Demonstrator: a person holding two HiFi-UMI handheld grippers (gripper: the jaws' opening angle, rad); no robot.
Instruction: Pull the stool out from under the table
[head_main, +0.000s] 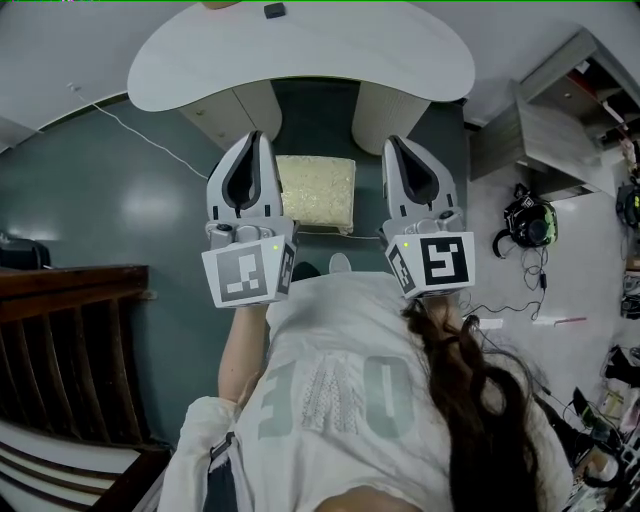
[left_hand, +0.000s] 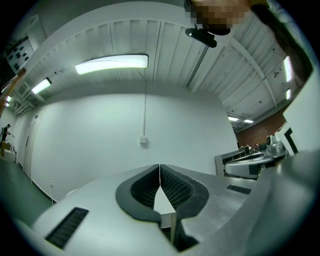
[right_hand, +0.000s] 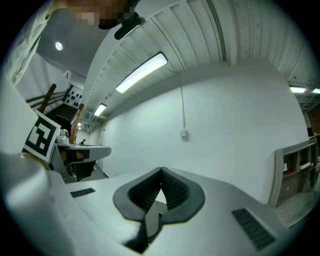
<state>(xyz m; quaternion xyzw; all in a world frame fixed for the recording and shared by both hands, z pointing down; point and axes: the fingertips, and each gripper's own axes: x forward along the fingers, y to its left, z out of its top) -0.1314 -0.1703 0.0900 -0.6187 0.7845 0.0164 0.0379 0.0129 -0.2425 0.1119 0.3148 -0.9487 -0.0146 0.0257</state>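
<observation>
**Both jaws shut and empty, stool low between them**

The left gripper (left_hand: 159, 170) has its jaws pressed together along one thin seam, with nothing between the pads. The right gripper (right_hand: 161, 172) stands the same way: jaws together, nothing held. Past the tips, each gripper view shows only a bare white wall (left_hand: 100, 135) with a small box (left_hand: 143, 141) on it and a ceiling lamp (left_hand: 112, 62) higher up. Neither of these views shows the stool.

In the head view the left gripper (head_main: 255, 138) and right gripper (head_main: 400, 142) are held side by side in front of the person's chest, apart from each other. The stool (head_main: 315, 190), with a cream, textured seat, shows in the gap between them. It lies well below the jaws on the dark floor and touches neither gripper. Its far edge sits in front of the opening between the two pedestals of the table (head_main: 300, 60), whose white top lies beyond the jaw tips. Whether the seat's far edge is under the top I cannot tell.

Outside the right gripper, a headset (head_main: 528, 222) lies on the pale floor, with a shelf (head_main: 560, 120) beyond it. Outside the left gripper, a thin cable (head_main: 150, 140) crosses the floor, and dark wooden slats (head_main: 70, 340) stand nearer the person.
</observation>
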